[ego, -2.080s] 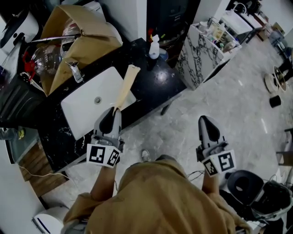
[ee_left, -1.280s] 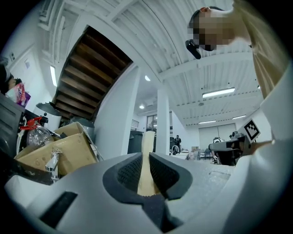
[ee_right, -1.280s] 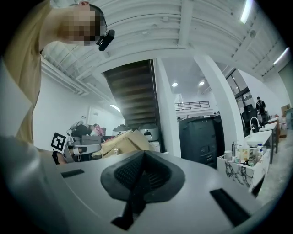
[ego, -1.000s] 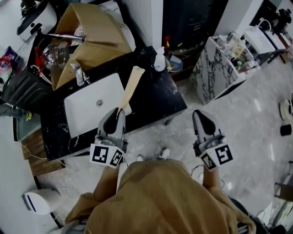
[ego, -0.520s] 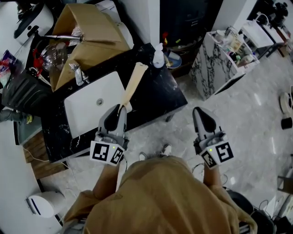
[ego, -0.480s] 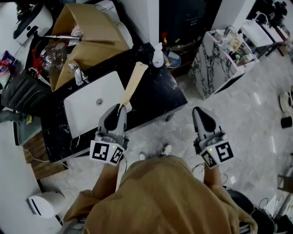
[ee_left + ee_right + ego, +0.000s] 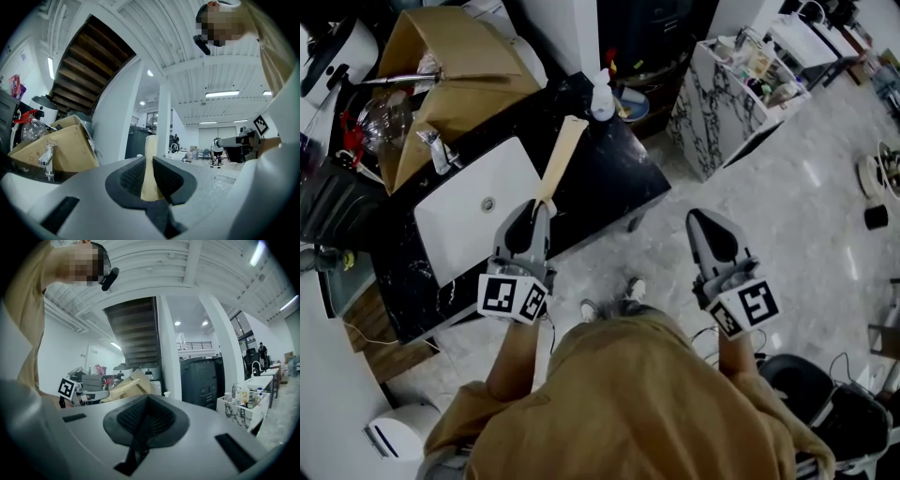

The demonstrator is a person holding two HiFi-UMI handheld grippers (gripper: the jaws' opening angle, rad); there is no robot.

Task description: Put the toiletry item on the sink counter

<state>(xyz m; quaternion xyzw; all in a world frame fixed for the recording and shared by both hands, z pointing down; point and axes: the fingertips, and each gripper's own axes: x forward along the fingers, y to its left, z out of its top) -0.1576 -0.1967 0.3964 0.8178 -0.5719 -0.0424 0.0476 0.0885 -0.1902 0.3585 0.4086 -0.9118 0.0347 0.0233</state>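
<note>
While the left gripper (image 7: 150,177) points level toward the sink, its jaws clamp the near end of the toiletry item, a flat cream tube (image 7: 561,155). In the left gripper view the tube stands upright between the ribbed pads (image 7: 165,174), both pressing on it.

In the head view the tube runs away from the gripper, up and to the right. Its near part is over the right edge of the white basin (image 7: 459,220). Its far end is over the black sink counter (image 7: 614,183), short of the spray bottle (image 7: 602,94) at the far edge. Cannot tell whether the tube touches the counter.

The faucet (image 7: 438,150) sits at the basin's far-left side, with an open cardboard box (image 7: 459,66) behind it.

The right gripper (image 7: 706,220) has its jaws together with nothing between them. It sits over the pale marble floor (image 7: 787,206), right of the counter and well apart from it. A marble-patterned cart (image 7: 712,103) with bottles stands far right.
</note>
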